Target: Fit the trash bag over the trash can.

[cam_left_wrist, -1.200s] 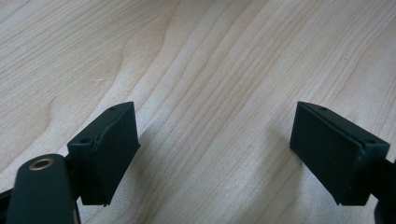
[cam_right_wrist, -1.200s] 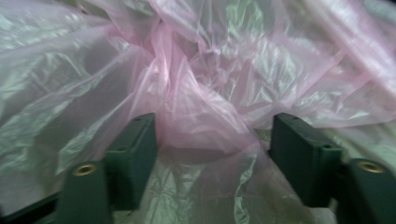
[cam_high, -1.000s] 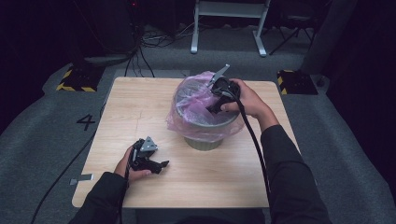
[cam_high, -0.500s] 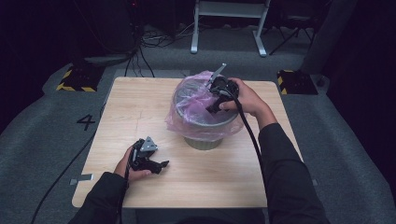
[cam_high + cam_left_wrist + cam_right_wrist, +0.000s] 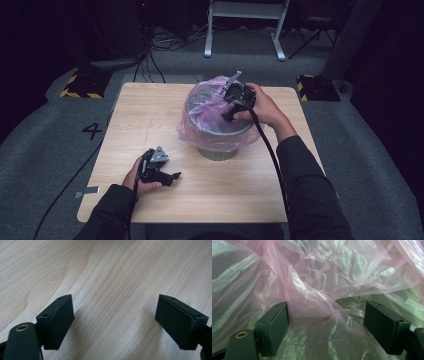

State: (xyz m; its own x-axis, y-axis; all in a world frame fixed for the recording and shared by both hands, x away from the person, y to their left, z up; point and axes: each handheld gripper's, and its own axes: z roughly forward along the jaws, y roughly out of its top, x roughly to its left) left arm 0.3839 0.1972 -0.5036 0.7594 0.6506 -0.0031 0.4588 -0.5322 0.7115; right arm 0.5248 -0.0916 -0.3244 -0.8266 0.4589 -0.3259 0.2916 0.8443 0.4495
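Barely shifting since before, the right gripper (image 5: 228, 111) is hovering wide open inside the pink bag (image 5: 202, 117) lining the bin (image 5: 216, 151), gripping nothing, while the left gripper (image 5: 170, 176) is lying wide open and empty on the table (image 5: 150, 105).

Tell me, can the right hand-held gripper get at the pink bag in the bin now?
Probably yes. The right hand-held gripper is already inside the bin, jaws open, with a fold of the pink bag between them and nothing in the way.
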